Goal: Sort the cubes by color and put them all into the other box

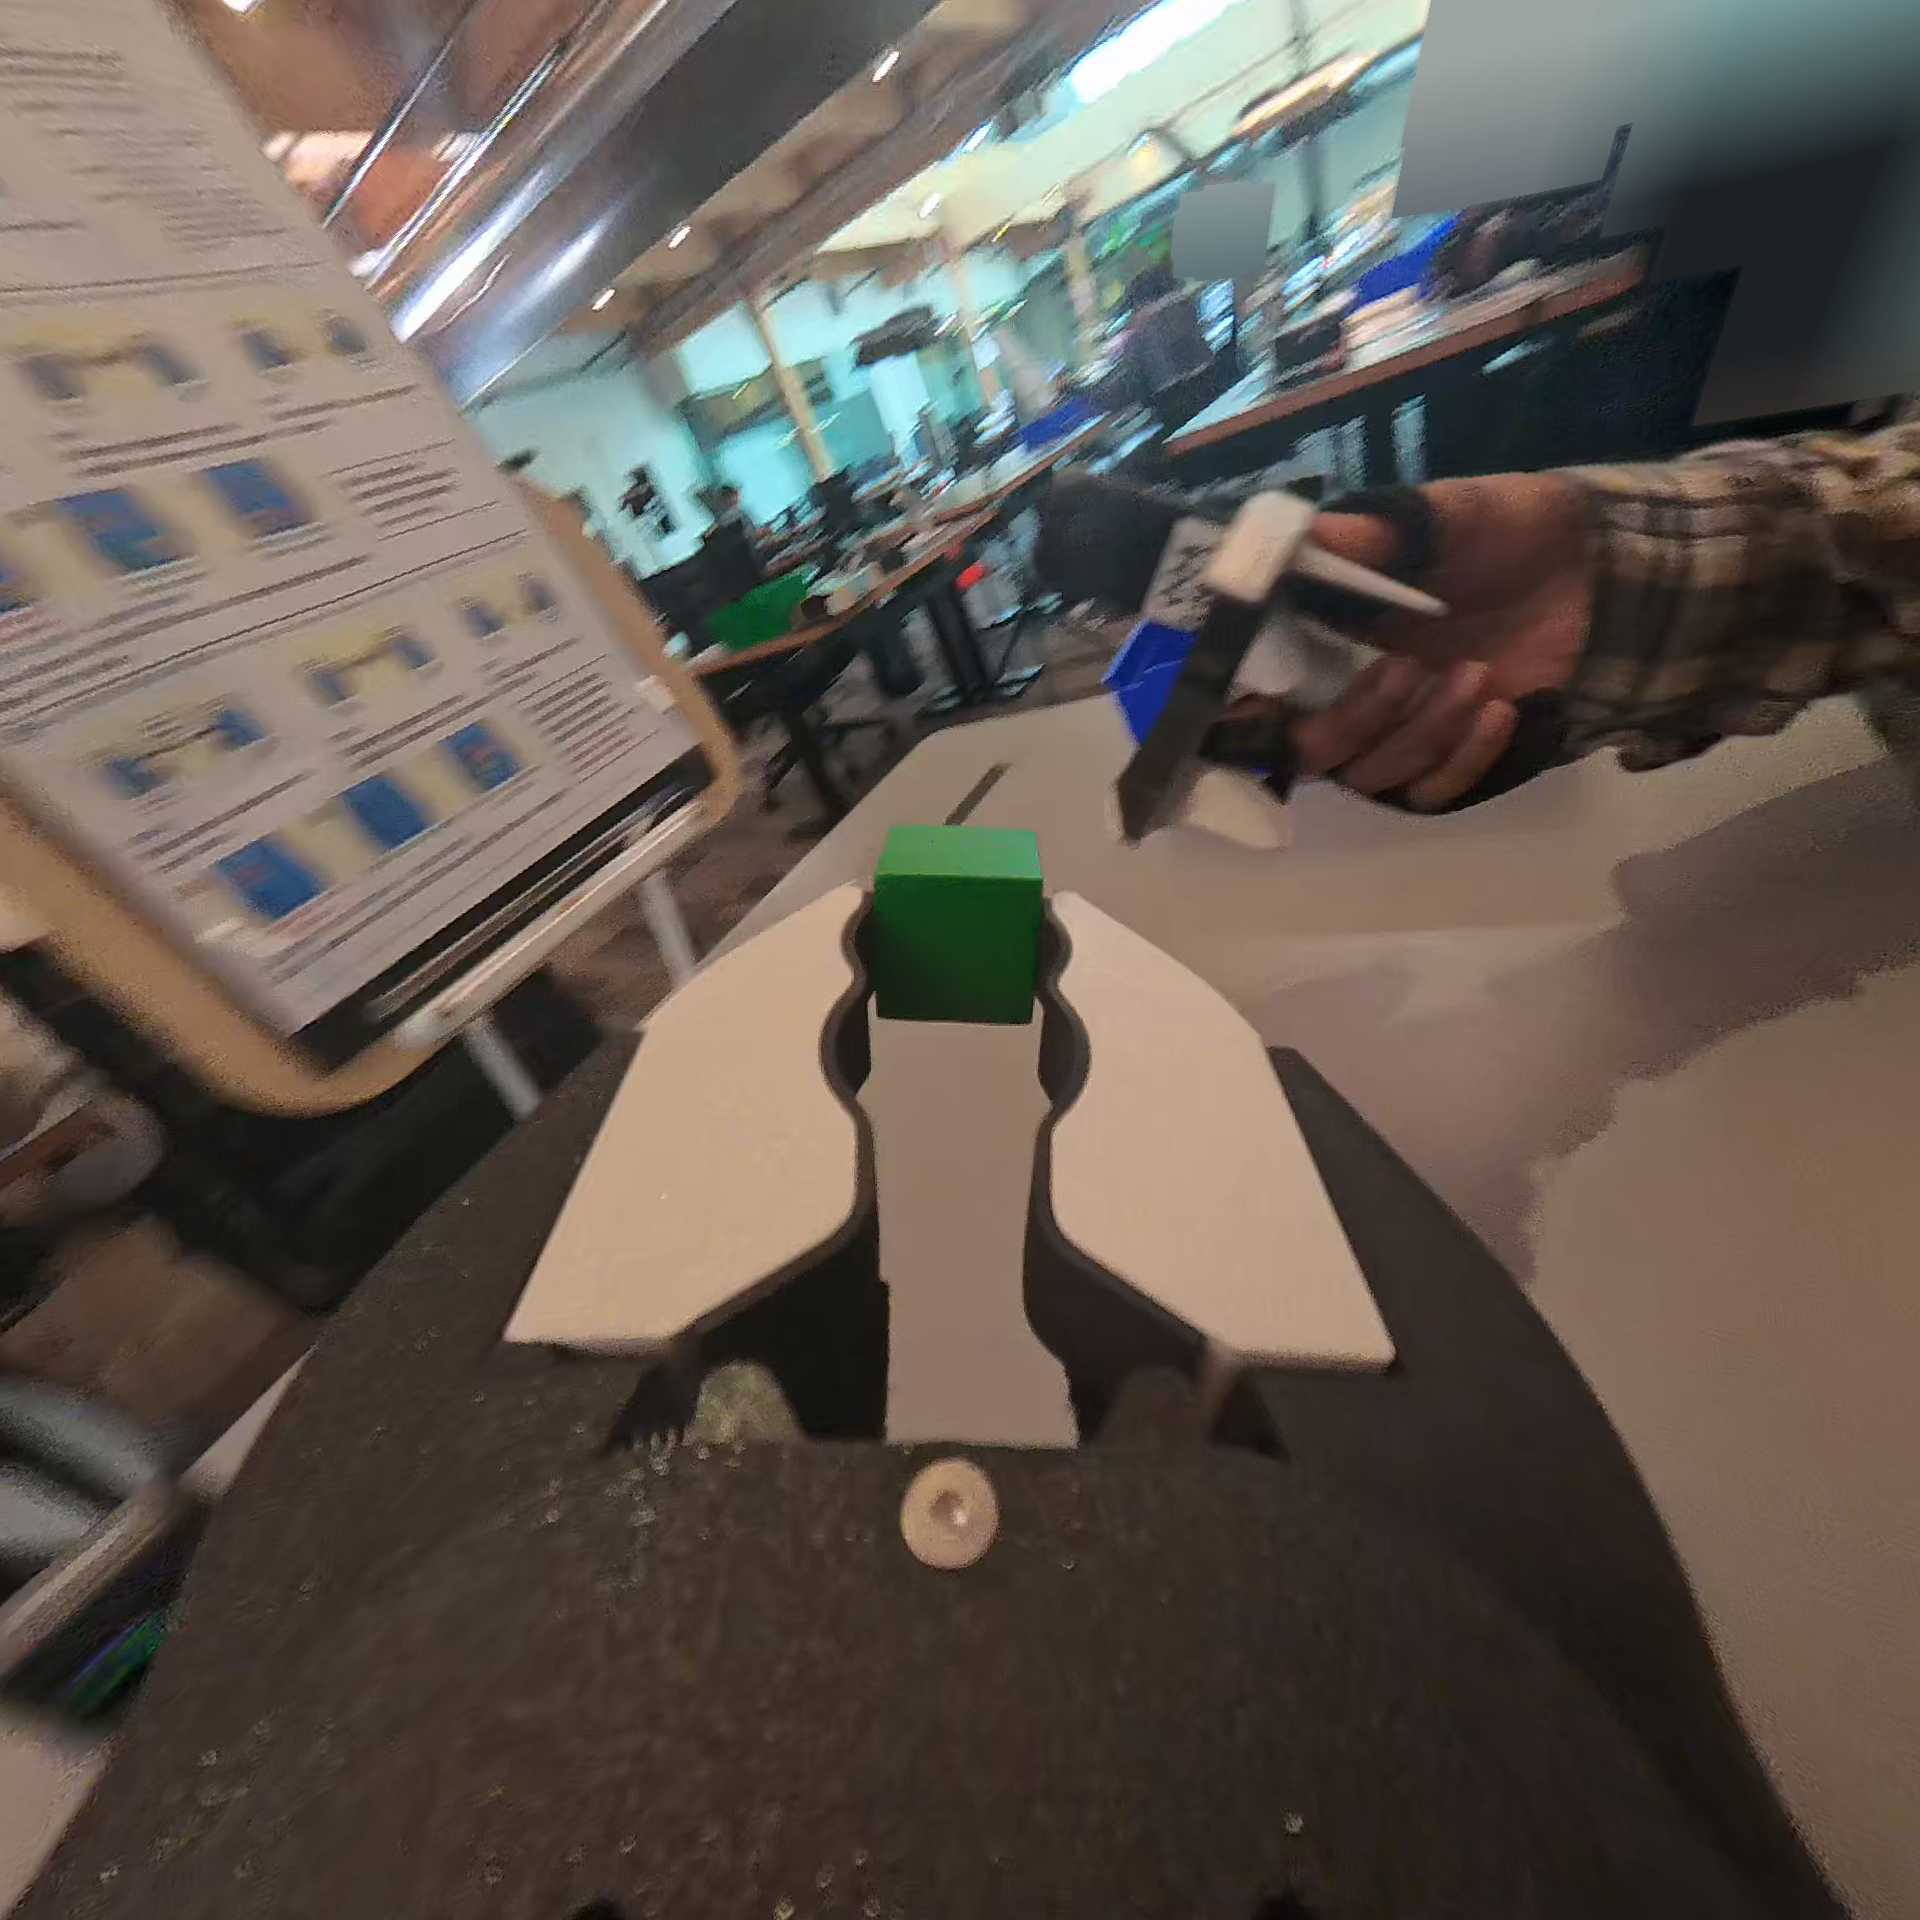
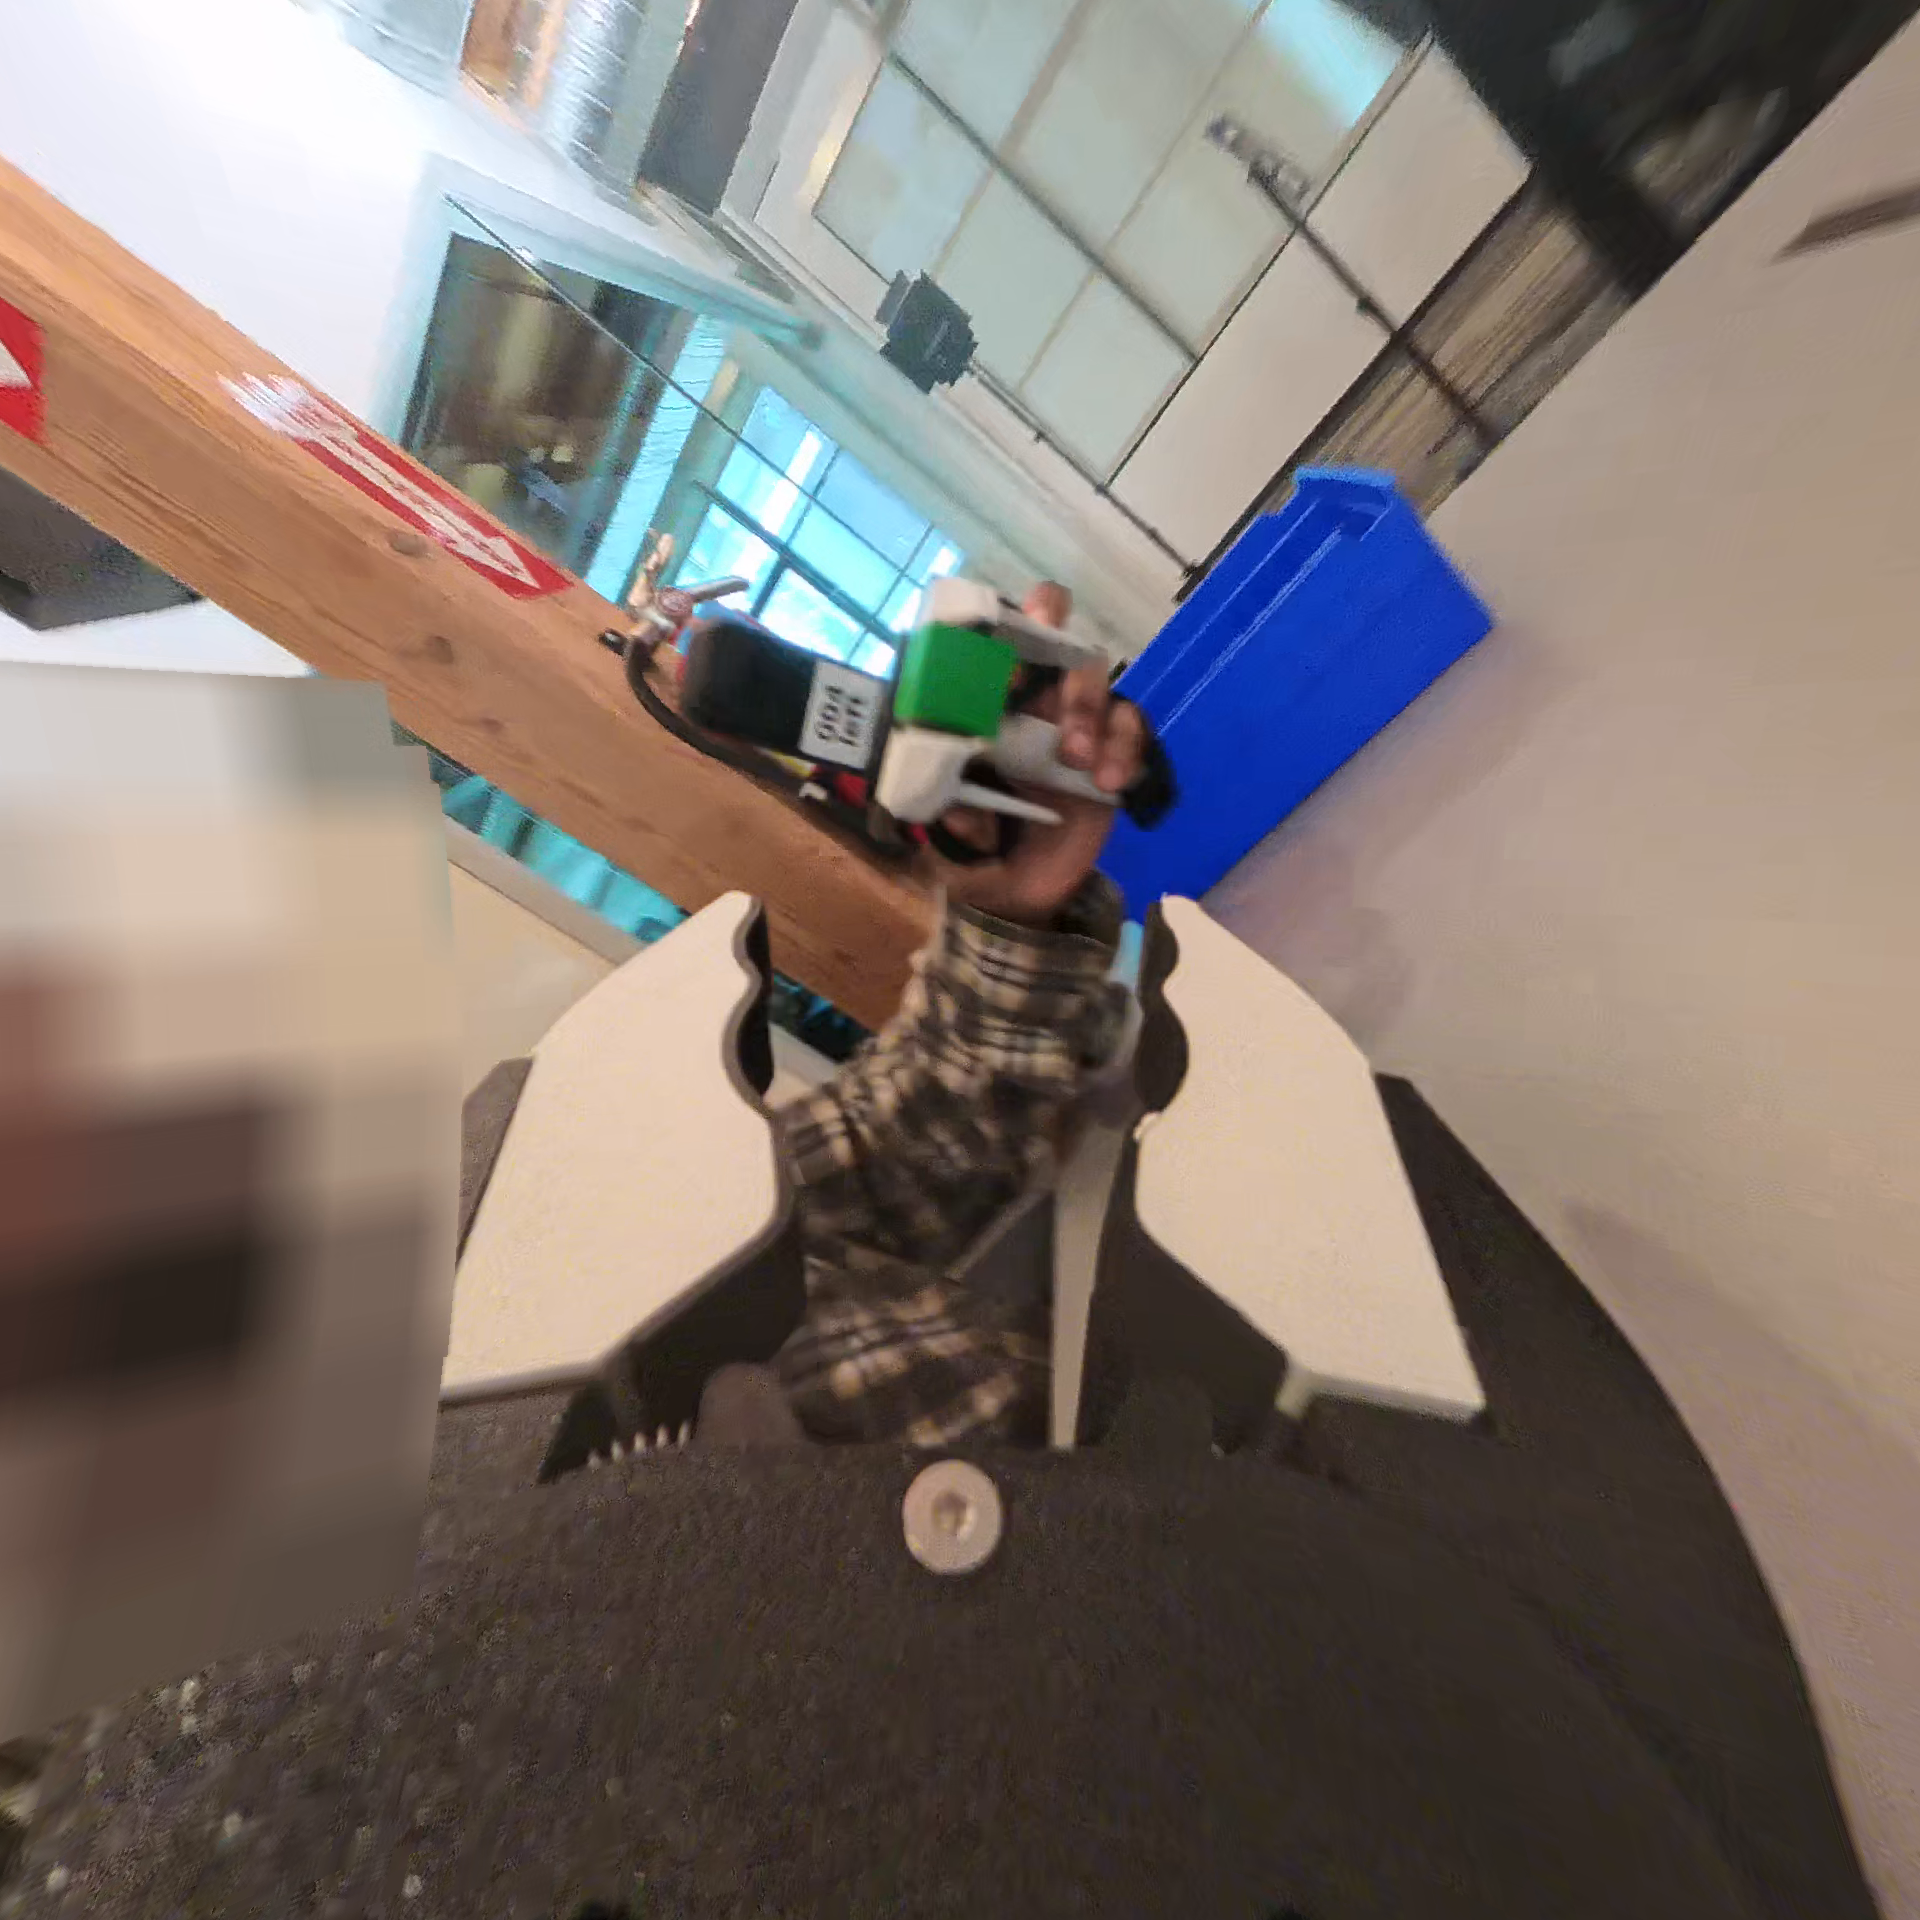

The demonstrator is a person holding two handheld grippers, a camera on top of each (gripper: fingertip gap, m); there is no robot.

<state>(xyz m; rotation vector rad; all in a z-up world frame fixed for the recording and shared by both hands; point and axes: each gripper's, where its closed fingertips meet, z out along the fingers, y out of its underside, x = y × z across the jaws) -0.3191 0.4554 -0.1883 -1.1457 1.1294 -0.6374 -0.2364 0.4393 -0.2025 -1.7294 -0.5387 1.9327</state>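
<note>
Worktop in pale grey-white fills the right and far part of the left wrist view, matte and bare where it shows, with a soft shadow falling across its right side and a narrow dark slot near its far edge. The left gripper is held above it, its two white fingers pinching a green cube at the tips, so the cube sits clear of the surface. Toward the far right edge of the worktop a hand in a plaid sleeve holds the right gripper, its tips pointing down close to the surface; a blue box shows partly behind it. In the right wrist view the right gripper has its fingers spread wide with nothing between them, and the camera is strongly tilted, so the worktop runs up the right of the frame with the blue box standing on it near its edge. The green cube shows there too, clamped in the left gripper in front of the box. A blurred poster board on a stand is at the left beyond the worktop's edge, and behind it long desks, large windows and a wooden beam
</note>
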